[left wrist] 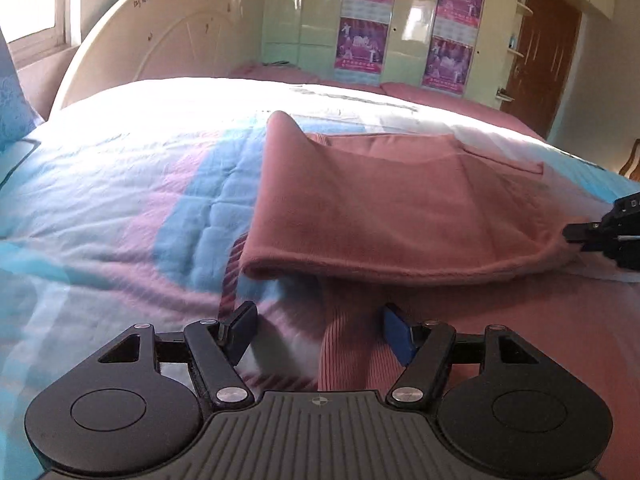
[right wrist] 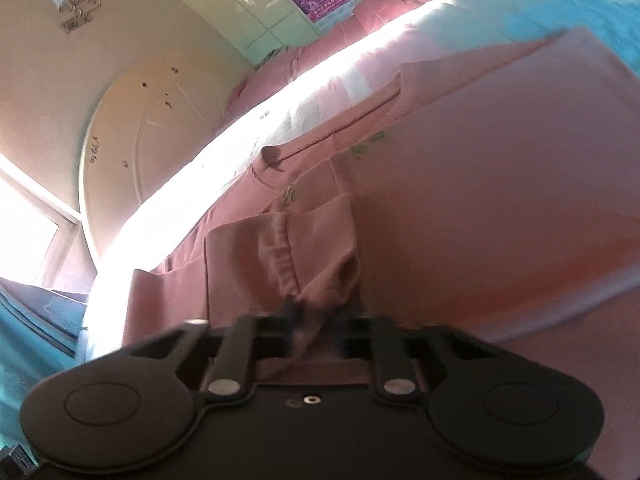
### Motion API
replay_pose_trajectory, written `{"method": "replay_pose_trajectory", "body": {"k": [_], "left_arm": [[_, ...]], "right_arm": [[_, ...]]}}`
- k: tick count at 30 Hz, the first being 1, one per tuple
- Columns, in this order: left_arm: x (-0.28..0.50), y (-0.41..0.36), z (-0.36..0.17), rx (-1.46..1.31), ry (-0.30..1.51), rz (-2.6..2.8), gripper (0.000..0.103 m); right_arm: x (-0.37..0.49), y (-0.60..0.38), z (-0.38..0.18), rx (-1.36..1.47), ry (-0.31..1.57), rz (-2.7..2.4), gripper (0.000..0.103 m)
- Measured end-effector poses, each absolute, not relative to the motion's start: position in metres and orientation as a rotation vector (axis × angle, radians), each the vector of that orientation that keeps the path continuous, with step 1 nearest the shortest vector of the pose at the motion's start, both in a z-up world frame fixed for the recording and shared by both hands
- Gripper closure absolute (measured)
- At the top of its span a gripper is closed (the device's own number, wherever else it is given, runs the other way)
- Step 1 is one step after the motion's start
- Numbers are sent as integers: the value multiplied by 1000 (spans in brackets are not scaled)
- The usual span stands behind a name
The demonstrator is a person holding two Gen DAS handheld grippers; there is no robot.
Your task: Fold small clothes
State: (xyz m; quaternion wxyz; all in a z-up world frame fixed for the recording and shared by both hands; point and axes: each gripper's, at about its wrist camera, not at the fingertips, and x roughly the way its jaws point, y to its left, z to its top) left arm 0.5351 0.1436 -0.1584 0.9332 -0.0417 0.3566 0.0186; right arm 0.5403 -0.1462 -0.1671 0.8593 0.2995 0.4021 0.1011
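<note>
Pink garment (left wrist: 400,208) on bed (left wrist: 120,200), partly folded, cuff trailing toward near edge. Left gripper (left wrist: 320,332) gaping, straddling cuff, gripping nothing. Right gripper (right wrist: 316,312) pinched onto fabric. More folds left, likely.

Dusty-pink garment (left wrist: 400,208) lies on the bed, 1 layer doubled over toward us, its ribbed cuff (left wrist: 348,344) trailing out below the folded edge.

A cream headboard (left wrist: 160,40) backs the quilted bedspread (left wrist: 120,200), purple posters (left wrist: 364,12) on the wardrobe (left wrist: 312,12).
</note>
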Motion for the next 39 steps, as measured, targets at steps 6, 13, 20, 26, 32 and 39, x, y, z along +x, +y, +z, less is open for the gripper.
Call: {"method": "replay_pose_trajectory", "body": {"k": [6, 13, 20, 26, 32, 39], "left_arm": [[556, 136, -170, -55, 728, 91, 36], [551, 151, -168, -76, 727, 47, 78], [557, 147, -168, -73, 738, 0, 93], [555, 151, -169, -69, 742, -21, 93], [554, 152, -169, -62, 753, -31, 93], [524, 167, -137, -94, 669, -67, 79]], "right_arm": [[526, -137, -106, 423, 708, 215, 97], [511, -200, -103, 349, 723, 17, 97], [497, -201, -117, 361, 730, 8, 97], [493, -203, -127, 372, 751, -7, 97], [489, -200, -134, 339, 774, -28, 94], [474, -216, -121, 357, 704, -121, 84]]}}
